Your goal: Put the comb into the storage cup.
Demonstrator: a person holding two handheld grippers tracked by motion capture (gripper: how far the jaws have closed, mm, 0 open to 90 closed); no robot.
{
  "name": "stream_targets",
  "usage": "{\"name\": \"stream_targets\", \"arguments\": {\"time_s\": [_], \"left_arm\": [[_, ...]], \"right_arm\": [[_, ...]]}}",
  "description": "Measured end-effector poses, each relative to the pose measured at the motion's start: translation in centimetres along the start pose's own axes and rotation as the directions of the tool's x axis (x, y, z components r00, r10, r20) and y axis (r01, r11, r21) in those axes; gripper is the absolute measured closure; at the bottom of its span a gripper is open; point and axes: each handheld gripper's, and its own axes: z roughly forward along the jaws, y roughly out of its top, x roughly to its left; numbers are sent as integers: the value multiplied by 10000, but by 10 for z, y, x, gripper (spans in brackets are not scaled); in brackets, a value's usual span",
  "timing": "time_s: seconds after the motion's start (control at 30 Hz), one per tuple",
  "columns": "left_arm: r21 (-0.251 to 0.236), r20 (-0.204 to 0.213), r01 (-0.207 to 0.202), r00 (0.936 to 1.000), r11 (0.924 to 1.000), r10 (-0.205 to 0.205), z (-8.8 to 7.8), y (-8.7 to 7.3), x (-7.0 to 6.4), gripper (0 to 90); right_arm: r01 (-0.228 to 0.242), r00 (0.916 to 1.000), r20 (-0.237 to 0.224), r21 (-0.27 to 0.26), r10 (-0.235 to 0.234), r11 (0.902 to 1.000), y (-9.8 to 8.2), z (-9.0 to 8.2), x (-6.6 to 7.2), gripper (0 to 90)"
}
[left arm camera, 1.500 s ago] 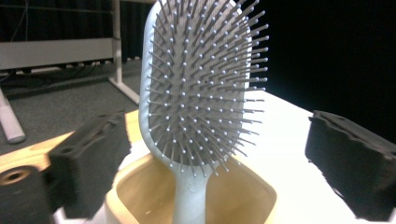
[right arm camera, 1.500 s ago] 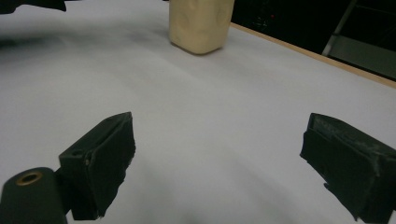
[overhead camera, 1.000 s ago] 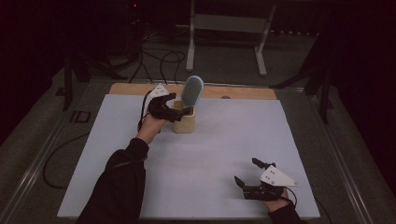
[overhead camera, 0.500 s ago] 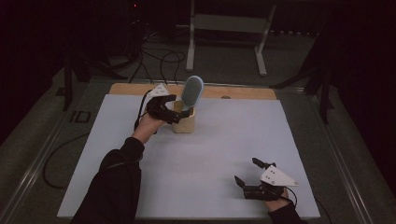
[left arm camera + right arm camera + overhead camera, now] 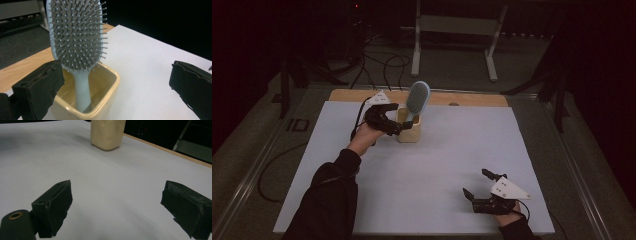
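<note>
At table's far edge, left gripper held on an outstretched forearm, jaws spread wide and empty, just beside the cream holder. Hairbrush stands upright in holder, handle down. Right gripper rests near front edge, wide open, empty.

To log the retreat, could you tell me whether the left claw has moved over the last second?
Yes: the left claw, open, has drawn slightly back toward the person, away from the cup.
</note>
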Motion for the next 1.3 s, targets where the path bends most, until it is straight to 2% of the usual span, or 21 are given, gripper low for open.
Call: {"name": "stream_targets", "arguments": {"time_s": [0.4,1.3], "left_arm": [[82,-4,21,10000,10000,-21,-19,-7,-1,0],[529,-219,114,9997,9985,-103,-71,-50,-6,0]], "right_arm": [[-22,10000,6,-9,22,10000,0,0,0,90],[28,10000,-10,-9,-28,10000,1,1,1,90]]}}
